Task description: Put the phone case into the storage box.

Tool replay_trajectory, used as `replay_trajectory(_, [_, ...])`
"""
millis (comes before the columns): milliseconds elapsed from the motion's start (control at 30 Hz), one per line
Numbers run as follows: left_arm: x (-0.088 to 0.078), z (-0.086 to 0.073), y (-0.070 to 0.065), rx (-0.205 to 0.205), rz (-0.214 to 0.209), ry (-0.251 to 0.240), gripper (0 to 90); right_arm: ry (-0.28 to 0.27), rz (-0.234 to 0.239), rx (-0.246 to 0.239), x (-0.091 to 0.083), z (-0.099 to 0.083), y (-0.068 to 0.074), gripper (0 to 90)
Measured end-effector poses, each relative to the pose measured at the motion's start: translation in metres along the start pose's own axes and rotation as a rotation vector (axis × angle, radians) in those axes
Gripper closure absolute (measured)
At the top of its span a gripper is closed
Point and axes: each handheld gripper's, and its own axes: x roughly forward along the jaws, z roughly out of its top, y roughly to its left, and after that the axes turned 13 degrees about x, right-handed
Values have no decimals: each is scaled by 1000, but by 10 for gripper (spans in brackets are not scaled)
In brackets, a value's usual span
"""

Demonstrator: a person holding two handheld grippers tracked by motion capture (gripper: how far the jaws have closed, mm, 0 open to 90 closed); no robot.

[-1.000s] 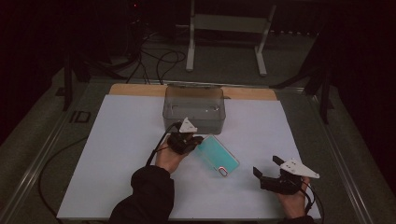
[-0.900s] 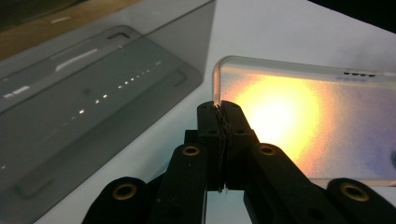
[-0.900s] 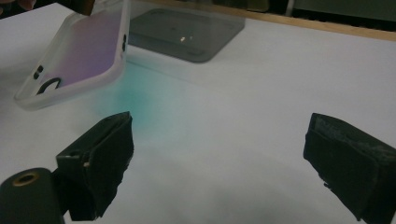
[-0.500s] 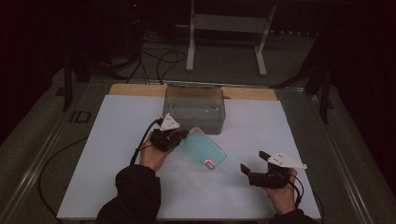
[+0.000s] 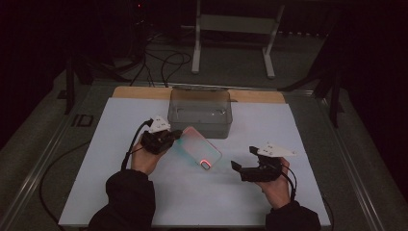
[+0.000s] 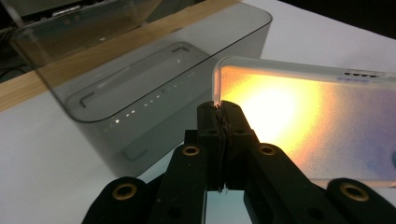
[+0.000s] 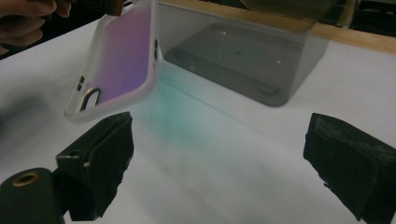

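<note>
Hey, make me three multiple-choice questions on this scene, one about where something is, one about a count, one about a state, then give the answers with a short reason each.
1. Where is the grey translucent box?
A. at the far middle of the white sheet
B. on the floor
C. under the right gripper

2. How many phone cases are there?
A. three
B. one
C. none

3. How do the right gripper's jaws stand?
A. shut on the case
B. shut on nothing
C. open

Answers:
1. A, the high view shows it at the sheet's far edge, beyond both hands.
2. B, a single iridescent phone case shows, clamped by its edge in the left gripper.
3. C, the right gripper has its jaws wide apart over bare sheet.
</note>
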Motion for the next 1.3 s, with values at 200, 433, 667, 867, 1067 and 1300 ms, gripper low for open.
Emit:
replay_trajectory(200, [-5,-3,4,0,13,0,890,11,30,0,7,13,4,87])
replay_trajectory(433, [-8,-5,5,11,17,0,891,41,55,-10,19,29,9,87])
replay_trajectory(667, [-11,-6,5,24,22,-1,891,81,117,4,33,51,14,87])
replay_trajectory(867, [-13,-7,4,31,25,-12,891,116,157,-7,47,63,23,87])
replay_trajectory(1067, [-14,-6,2,37,24,-27,891,148,190,-14,60,71,30,88])
replay_trajectory(1300, [-16,-5,0,51,18,-46,891,206,229,-2,73,75,34,90])
